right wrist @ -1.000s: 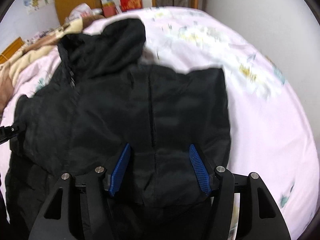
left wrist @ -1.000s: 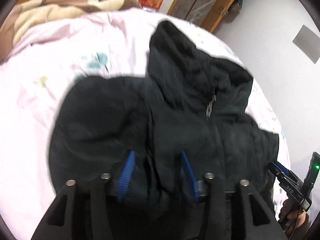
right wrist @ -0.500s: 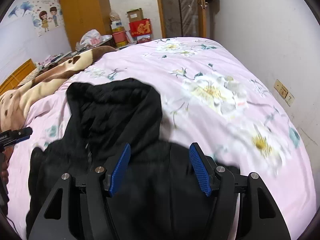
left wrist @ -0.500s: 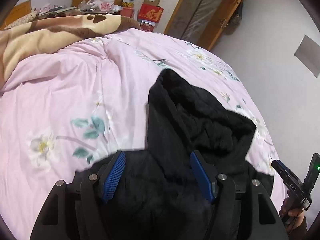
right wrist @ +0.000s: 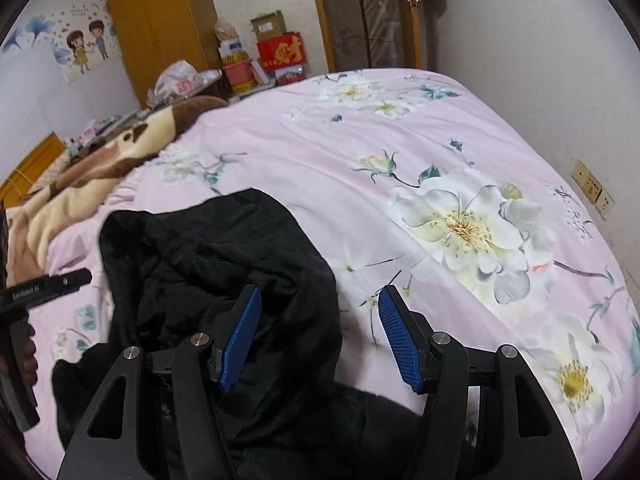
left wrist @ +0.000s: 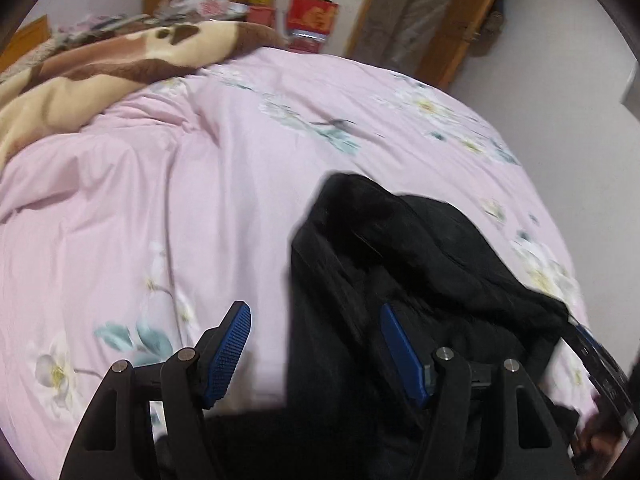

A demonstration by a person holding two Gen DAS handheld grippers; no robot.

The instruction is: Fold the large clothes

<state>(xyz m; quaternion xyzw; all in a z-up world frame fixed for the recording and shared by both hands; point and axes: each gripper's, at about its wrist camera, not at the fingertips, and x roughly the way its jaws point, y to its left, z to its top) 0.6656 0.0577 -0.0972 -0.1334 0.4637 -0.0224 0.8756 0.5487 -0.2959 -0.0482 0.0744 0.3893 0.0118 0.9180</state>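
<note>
A black hooded jacket (left wrist: pixel 400 248) lies on the pink floral bedcover (left wrist: pixel 160 200), its hood towards the far end of the bed. My left gripper (left wrist: pixel 314 316) hovers open over the hood's left edge, half above bare cover, with nothing in it. My right gripper (right wrist: pixel 320 294) hangs over the right edge of the hood (right wrist: pixel 200 248). Its jaws are closing, and the blue pads (right wrist: pixel 400 340) press on nothing. Each wrist view catches the other gripper at its side: the right gripper (left wrist: pixel 600 360), and the left gripper (right wrist: pixel 44 286) held in a hand.
A brown and cream blanket (left wrist: pixel 100 68) is bunched at the bed's far left. Beyond the bed stand red boxes (right wrist: pixel 280 52), a yellow wardrobe (right wrist: pixel 160 28) and a wooden door frame (right wrist: pixel 408 16). A white wall with sockets (right wrist: pixel 592 192) runs along the bed's right side.
Both views have travelled from the jacket's body up to its hood, and much more bare bedcover shows. The right gripper's jaws stand narrower than before.
</note>
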